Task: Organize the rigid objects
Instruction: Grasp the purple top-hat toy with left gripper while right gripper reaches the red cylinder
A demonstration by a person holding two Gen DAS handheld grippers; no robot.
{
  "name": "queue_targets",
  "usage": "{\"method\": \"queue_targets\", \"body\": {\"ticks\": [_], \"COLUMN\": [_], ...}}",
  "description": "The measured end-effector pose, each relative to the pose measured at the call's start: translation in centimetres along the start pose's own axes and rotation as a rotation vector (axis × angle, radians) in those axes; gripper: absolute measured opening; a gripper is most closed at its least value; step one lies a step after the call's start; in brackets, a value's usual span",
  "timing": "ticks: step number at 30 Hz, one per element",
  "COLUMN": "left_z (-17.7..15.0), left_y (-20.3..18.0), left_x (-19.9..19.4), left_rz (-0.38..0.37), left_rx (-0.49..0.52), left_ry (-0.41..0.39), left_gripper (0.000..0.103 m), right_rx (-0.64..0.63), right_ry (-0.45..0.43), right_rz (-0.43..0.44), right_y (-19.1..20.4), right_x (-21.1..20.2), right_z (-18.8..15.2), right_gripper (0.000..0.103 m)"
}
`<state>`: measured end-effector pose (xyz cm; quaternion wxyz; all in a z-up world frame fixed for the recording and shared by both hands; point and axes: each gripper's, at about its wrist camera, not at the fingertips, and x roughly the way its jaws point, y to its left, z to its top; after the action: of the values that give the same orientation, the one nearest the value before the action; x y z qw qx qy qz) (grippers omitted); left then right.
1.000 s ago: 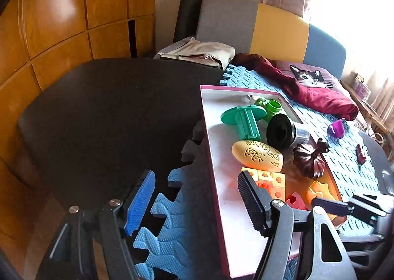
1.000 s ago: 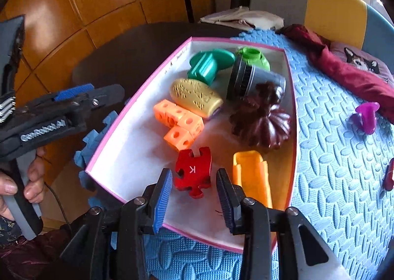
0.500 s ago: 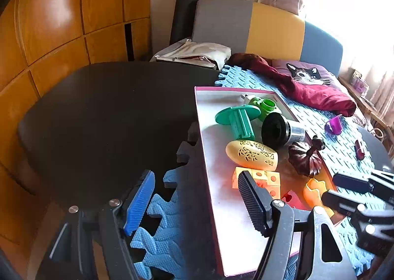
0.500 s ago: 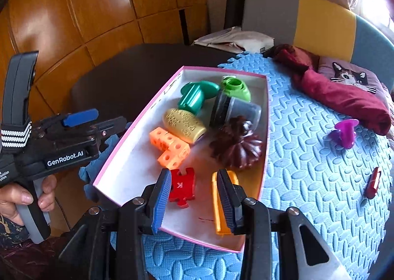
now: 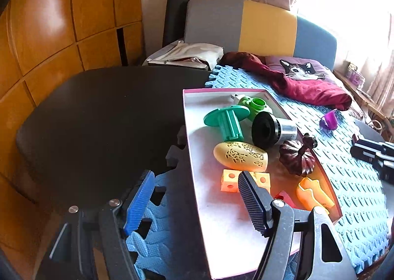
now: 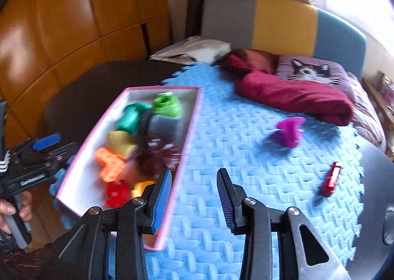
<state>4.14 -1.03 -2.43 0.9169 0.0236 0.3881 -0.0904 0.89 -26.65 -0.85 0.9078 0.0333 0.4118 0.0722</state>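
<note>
Right claw (image 6: 193, 194) hanging part open, empty, lower centre over blue mat (image 6: 246, 147); left claw (image 5: 194, 201) gaping wider, empty, beside pink-rimmed box (image 5: 221, 230) of toys.

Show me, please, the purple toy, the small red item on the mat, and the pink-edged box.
purple toy (image 6: 290, 132), right wrist view, its body.
small red item (image 6: 331, 182), right wrist view, its middle.
pink-edged box (image 6: 189, 127), right wrist view, its right rim.

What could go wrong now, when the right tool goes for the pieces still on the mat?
1. The purple piece has a curved shape, so it may slip from the pads.
2. The red piece lies flat near the mat edge; a push could slide it off.
3. The box is crowded; new pieces may pile up.
</note>
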Motion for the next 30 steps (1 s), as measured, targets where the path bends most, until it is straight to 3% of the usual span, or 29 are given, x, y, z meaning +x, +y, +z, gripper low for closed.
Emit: {"method": "queue_targets", "body": {"ticks": [11,14,17,23,29,30], "left_z": [1.6,2.4,3.5,5.5,7.3,7.6], "left_y": [-2.6,-3.6,-5.1,-9.6,-15.9,-17.0], "left_x": [0.0,-0.1,0.0,0.8,2.5,2.9], "left_rz": [-0.030,-0.044,-0.069,-0.148,-0.236,-0.246], "left_rx": [0.049,0.073,0.097,0.144,0.215,0.225], "left_ry": [-0.016,-0.024,-0.029,-0.017,0.017,0.025], "left_gripper": [0.071,0.071,0.071,0.071,0.071,0.076], "right_rx": [0.186,0.347,0.506,0.721,0.752,0.750], "right_ry": [-0.030,-0.057,-0.026,-0.028,-0.019,-0.014], "right_rz": [-0.247,-0.311,-0.365,-0.349,-0.343,-0.340], "right_y": [-10.7,-15.1,-18.5,-22.4,-22.6,-22.5], "right_x": [0.2,0.0,-0.2,-1.4,-1.3,-1.1], "right_z": [-0.8,-2.2,-3.3,-5.0,-5.2,-5.2], "right_gripper": [0.038,0.038,0.038,0.038,0.038,0.038]}}
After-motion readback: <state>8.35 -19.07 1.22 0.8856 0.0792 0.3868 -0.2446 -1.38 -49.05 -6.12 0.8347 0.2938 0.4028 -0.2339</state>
